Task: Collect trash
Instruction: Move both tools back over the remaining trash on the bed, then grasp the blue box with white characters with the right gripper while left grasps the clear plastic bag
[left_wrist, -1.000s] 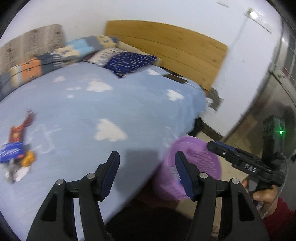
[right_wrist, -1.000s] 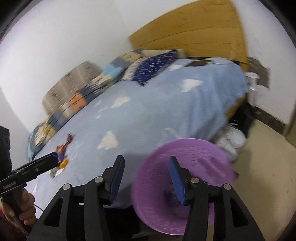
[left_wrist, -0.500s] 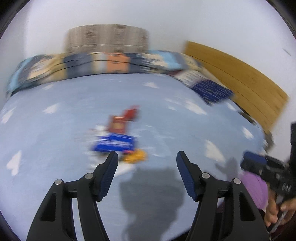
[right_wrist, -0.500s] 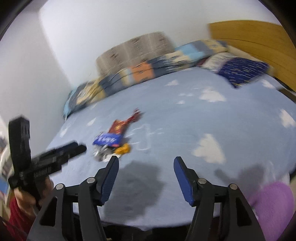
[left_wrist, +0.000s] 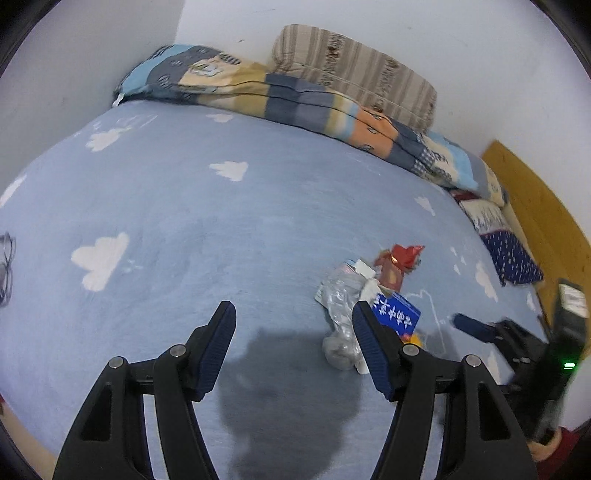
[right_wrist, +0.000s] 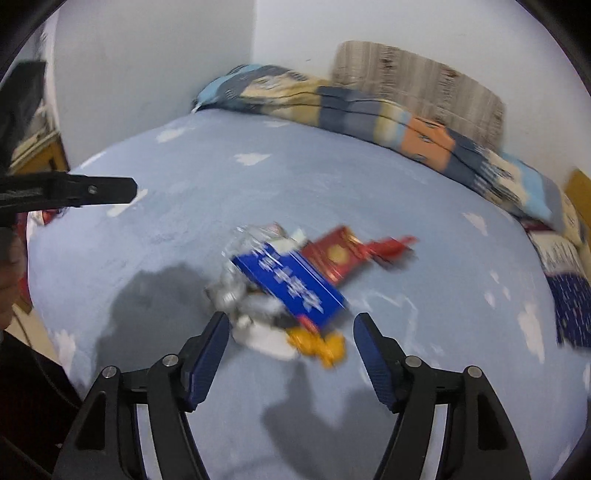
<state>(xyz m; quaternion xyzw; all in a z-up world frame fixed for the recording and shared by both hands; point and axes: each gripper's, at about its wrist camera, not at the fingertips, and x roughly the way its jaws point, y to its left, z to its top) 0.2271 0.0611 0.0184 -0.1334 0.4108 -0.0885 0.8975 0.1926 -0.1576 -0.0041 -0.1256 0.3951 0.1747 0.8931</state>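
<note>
Where one bed (left_wrist: 184, 221) lies, five trash pieces (right_wrist: 288, 280) cluster.

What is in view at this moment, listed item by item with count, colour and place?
Flat blue carton with white lettering: 1, blue, on top of the trash pile.
Red foil wrapper: 1, red, behind the carton.
Crumpled clear plastic bottle: 1, clear, left of the carton.
Orange crumpled wrapper: 1, orange, nearest edge of the pile.
White paper scrap: 1, white, beside the orange wrapper.
Light blue bedsheet with white clouds: 1, covers the bed.
Patchwork folded quilt: 1, multicoloured, along the far wall.
Striped beige pillow: 1, behind the quilt.
Wooden headboard: 1, tan, right edge.
Left gripper: 1, black with blue pads, open, empty.
Right gripper: 1, same colours, jaws just opening, empty.
</note>
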